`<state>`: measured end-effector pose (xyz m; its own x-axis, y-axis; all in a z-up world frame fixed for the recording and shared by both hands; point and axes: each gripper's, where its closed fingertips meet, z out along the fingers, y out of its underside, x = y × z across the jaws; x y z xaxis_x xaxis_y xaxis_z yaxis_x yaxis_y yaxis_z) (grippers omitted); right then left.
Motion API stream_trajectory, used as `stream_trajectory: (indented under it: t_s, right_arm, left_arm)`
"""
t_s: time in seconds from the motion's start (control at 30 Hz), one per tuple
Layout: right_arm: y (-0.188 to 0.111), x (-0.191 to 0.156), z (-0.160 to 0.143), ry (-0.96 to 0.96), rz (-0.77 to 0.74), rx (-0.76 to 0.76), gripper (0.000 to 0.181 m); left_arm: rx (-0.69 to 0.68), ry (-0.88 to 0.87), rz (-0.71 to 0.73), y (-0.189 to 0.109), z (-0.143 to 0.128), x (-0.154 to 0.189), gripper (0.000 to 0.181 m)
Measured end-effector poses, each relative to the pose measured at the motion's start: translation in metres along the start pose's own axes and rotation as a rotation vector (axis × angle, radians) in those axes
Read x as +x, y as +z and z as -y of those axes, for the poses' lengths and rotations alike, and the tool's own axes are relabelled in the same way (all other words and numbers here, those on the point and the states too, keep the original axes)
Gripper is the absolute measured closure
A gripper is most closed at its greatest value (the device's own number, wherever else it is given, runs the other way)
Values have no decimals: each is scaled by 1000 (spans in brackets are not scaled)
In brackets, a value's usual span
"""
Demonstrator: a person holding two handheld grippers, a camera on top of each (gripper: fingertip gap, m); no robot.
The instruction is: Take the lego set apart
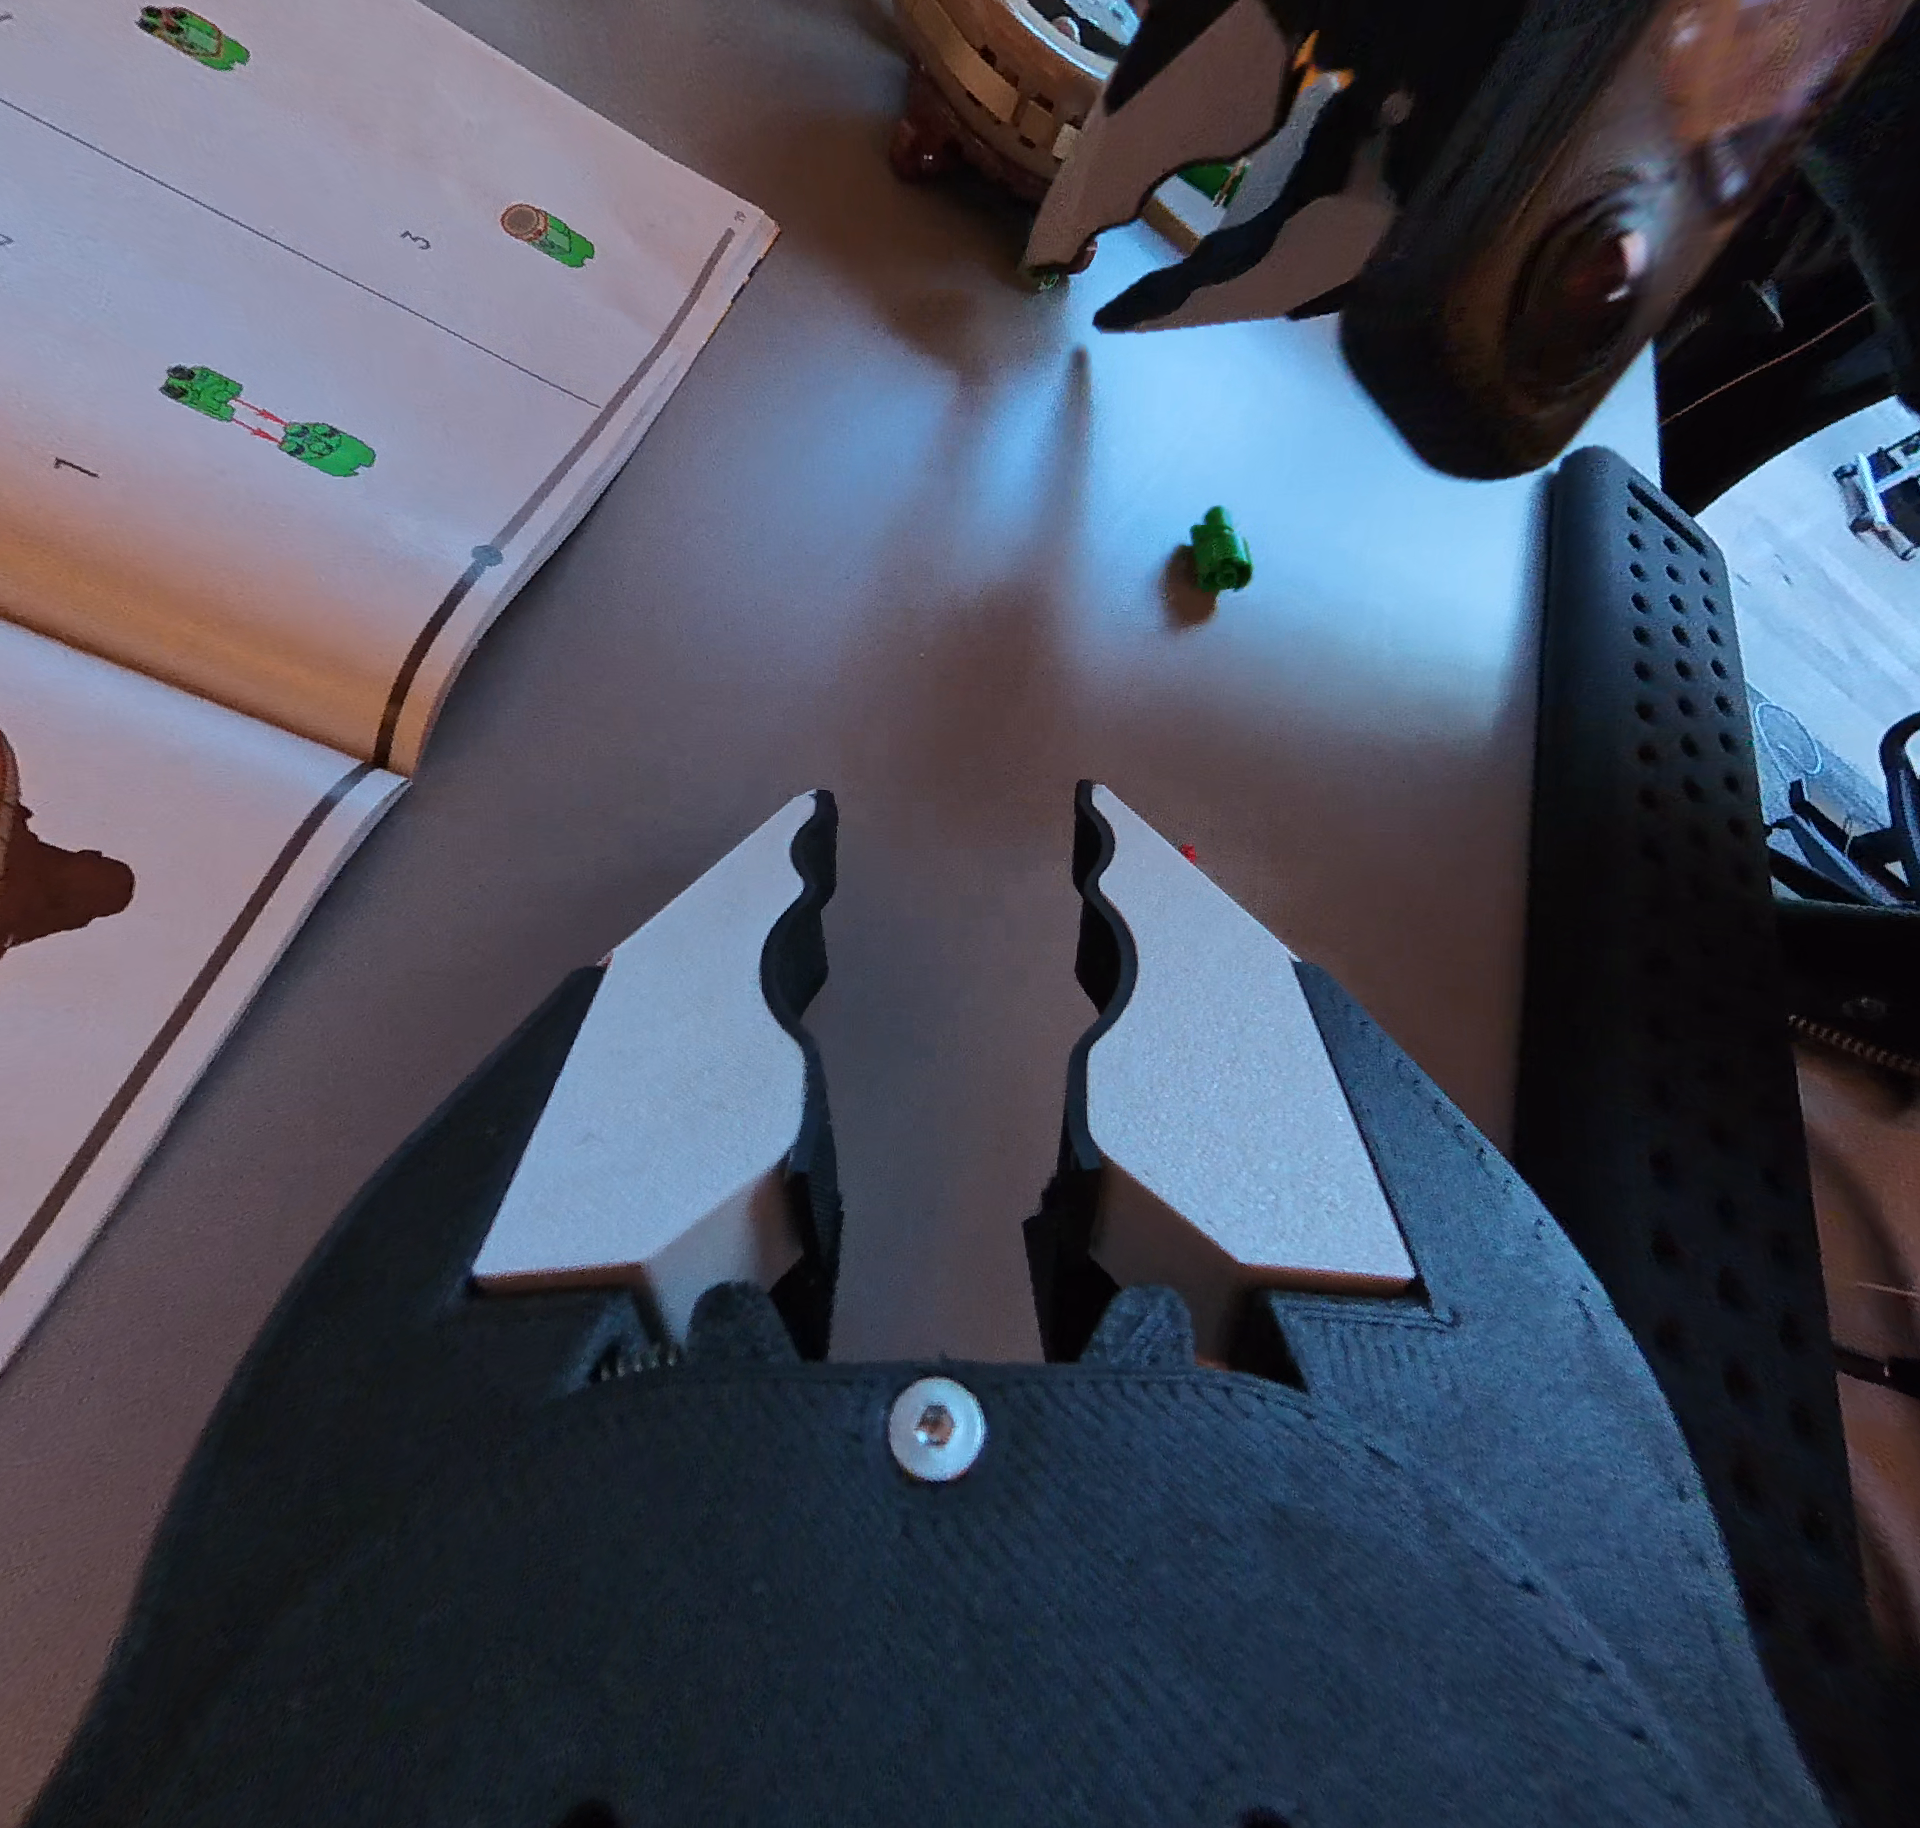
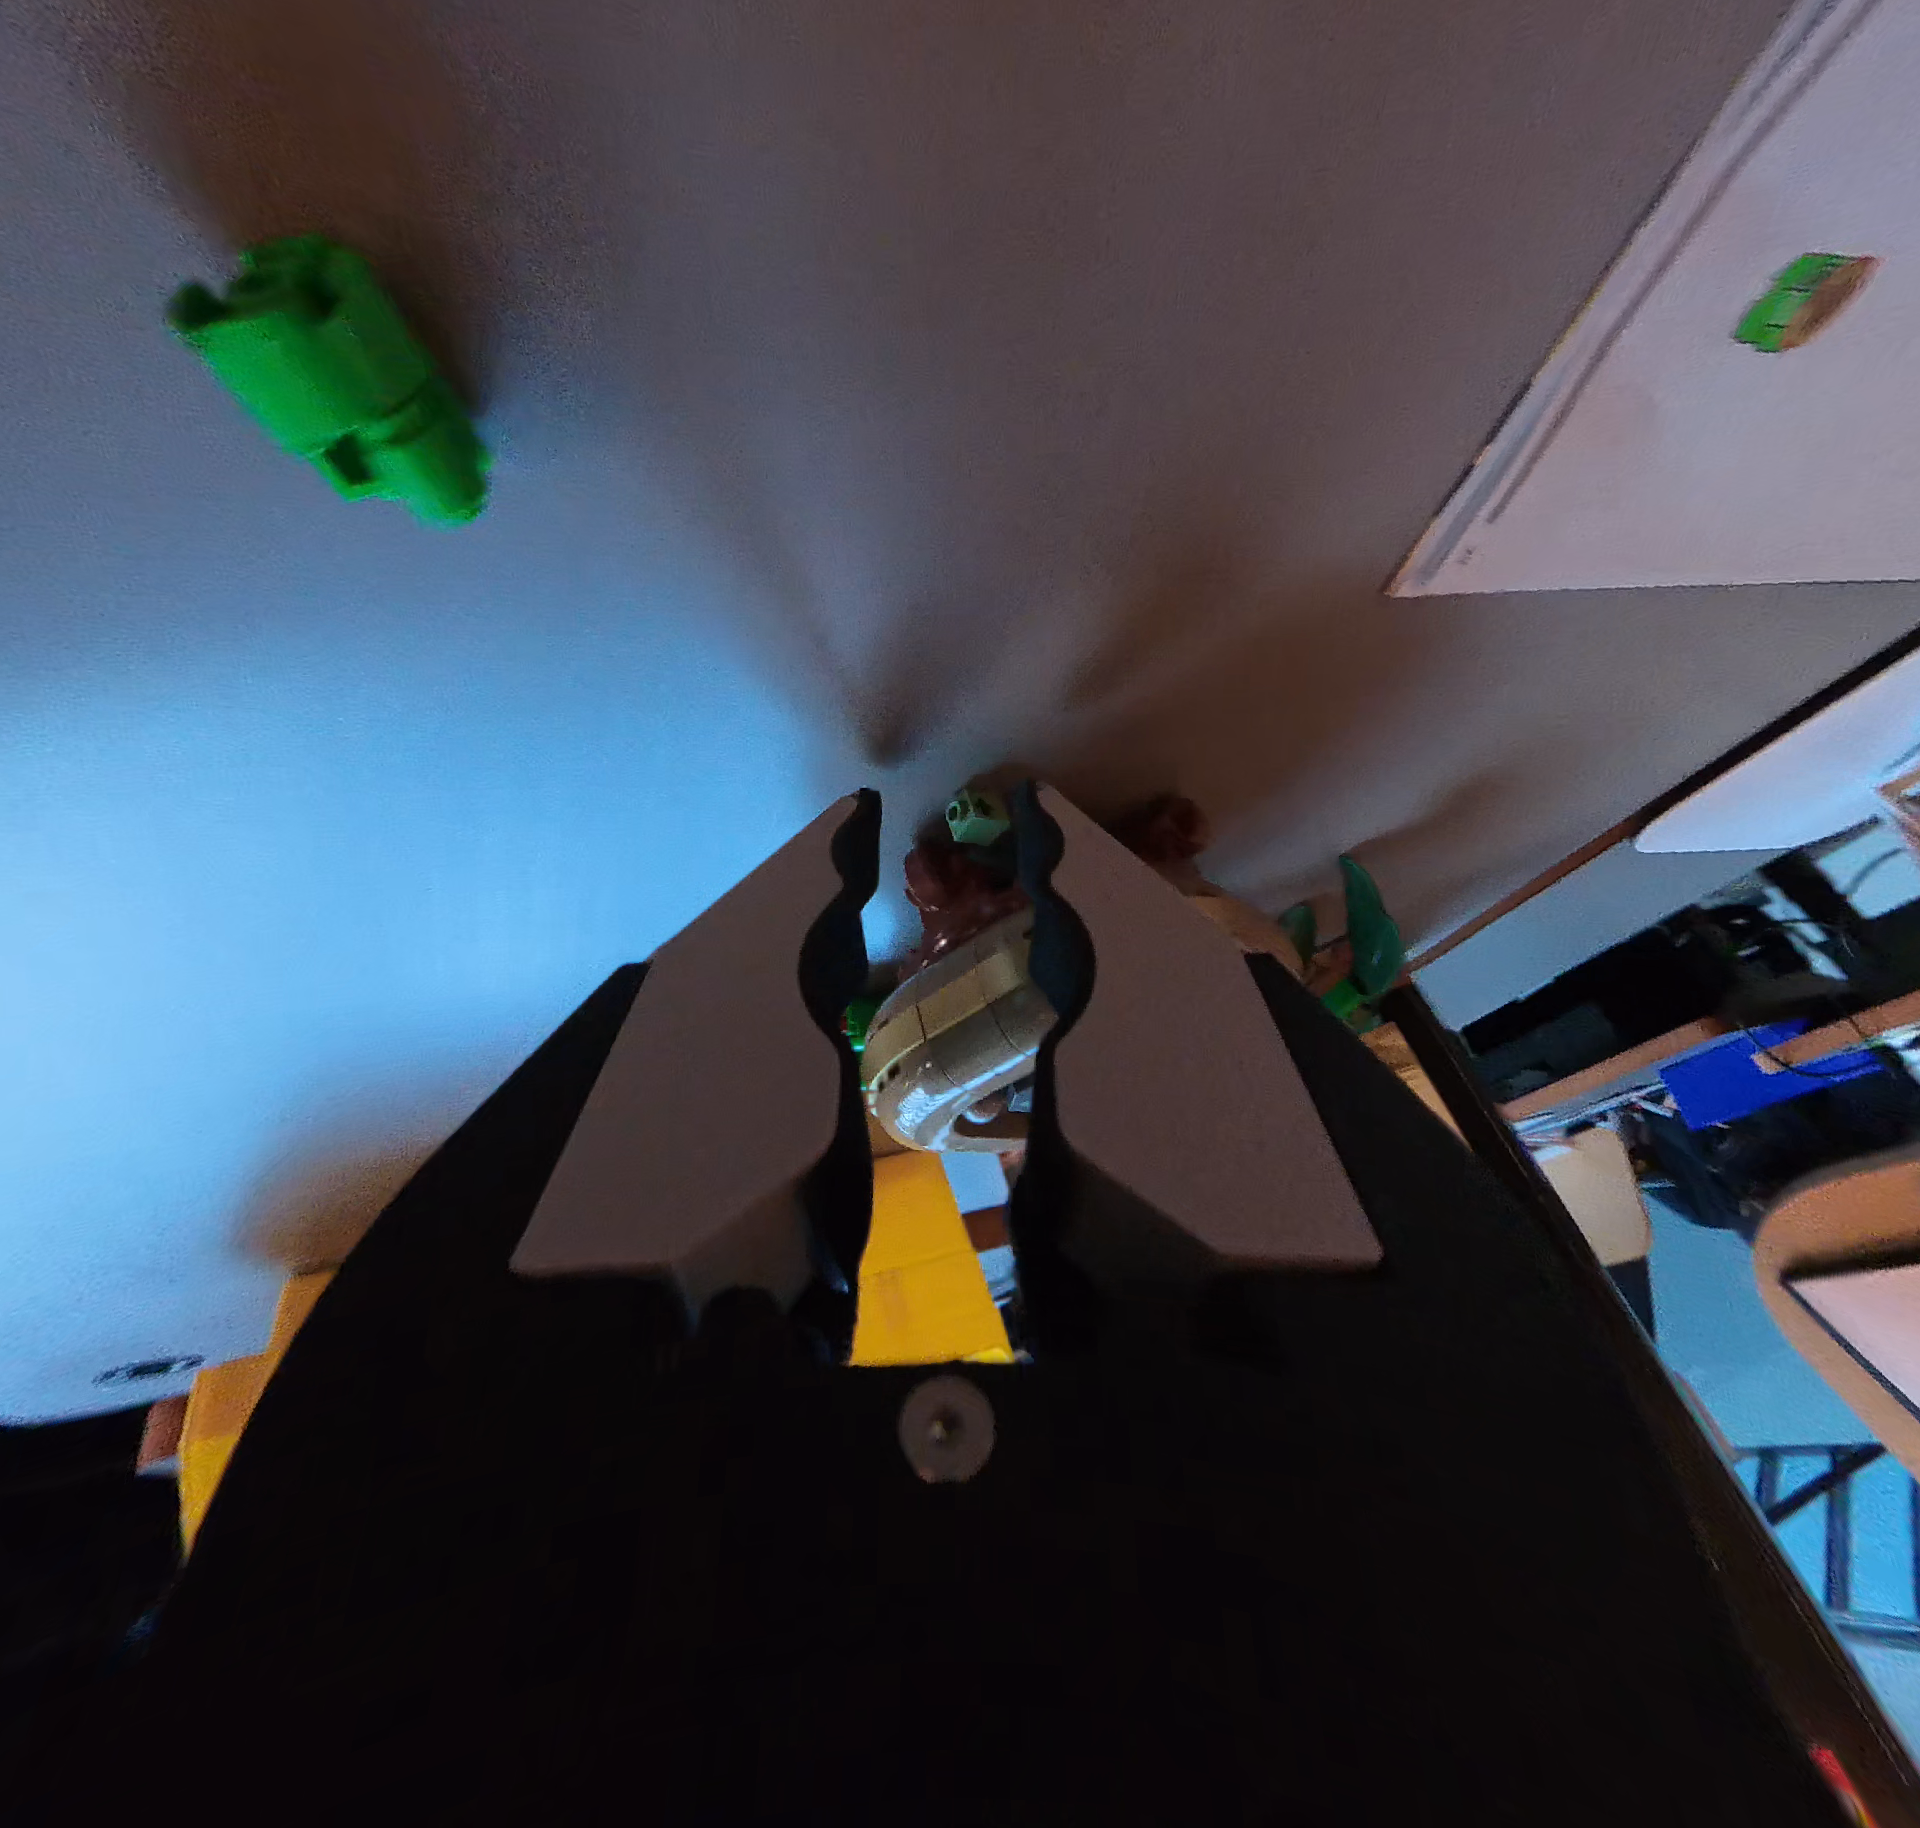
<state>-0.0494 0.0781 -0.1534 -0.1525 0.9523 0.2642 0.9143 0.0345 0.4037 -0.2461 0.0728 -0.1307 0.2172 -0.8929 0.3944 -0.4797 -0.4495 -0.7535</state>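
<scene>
Left gripper [image 1: 954, 796]: fingers spread, nothing between them, above bare desk [image 1: 914, 552].
Right gripper [image 2: 945, 791]: fingers parted around a small green piece [image 2: 977, 816]; contact unclear.
Lego set [image 1: 1003, 64]: at 12 o'clock on the desk.
Loose green piece [image 1: 1218, 550]: at 1 o'clock.
Instruction booklet [image 1: 312, 344]: open, at 10 o'clock.

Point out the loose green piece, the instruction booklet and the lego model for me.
green piece [image 1: 1218, 552]: left wrist view, its body.
instruction booklet [image 1: 343, 324]: left wrist view, open page.
lego model [image 2: 956, 1046]: right wrist view, tan curved shell.
</scene>
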Motion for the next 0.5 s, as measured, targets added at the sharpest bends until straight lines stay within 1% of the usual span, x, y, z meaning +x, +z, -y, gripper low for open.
stream_trajectory:
  t_s: [0.03,0.13,0.2,0.27,0.3,0.33,0.37,0.4,0.47,0.5]
  right_arm:
    - [2,-1,0,2,27,-21,156]
    - [8,6,-8,-38,29,-111,156]
    - [12,6,-10,-50,52,-138,157]
    - [15,6,-15,-37,72,-173,160]
    - [15,7,-16,-27,79,-180,169]
    - [15,6,-15,-13,92,-179,170]
    - [14,5,-12,7,107,-155,170]
    - [10,4,-4,38,110,-88,170]
    - [-7,8,19,114,72,124,170]
    - [-22,14,33,147,15,268,170]
  left_arm:
    - [0,4,-2,0,0,1,137]
    - [-8,19,0,1,0,2,137]
    - [-12,25,1,1,0,3,136]
    - [-10,27,4,1,0,2,137]
    - [-11,26,4,0,0,2,136]
    - [-10,24,4,0,0,2,136]
    - [-6,24,6,-1,1,1,136]
    - [-1,22,12,-3,1,0,137]
    - [20,17,12,-6,5,-1,136]
    - [46,17,0,-9,9,1,135]
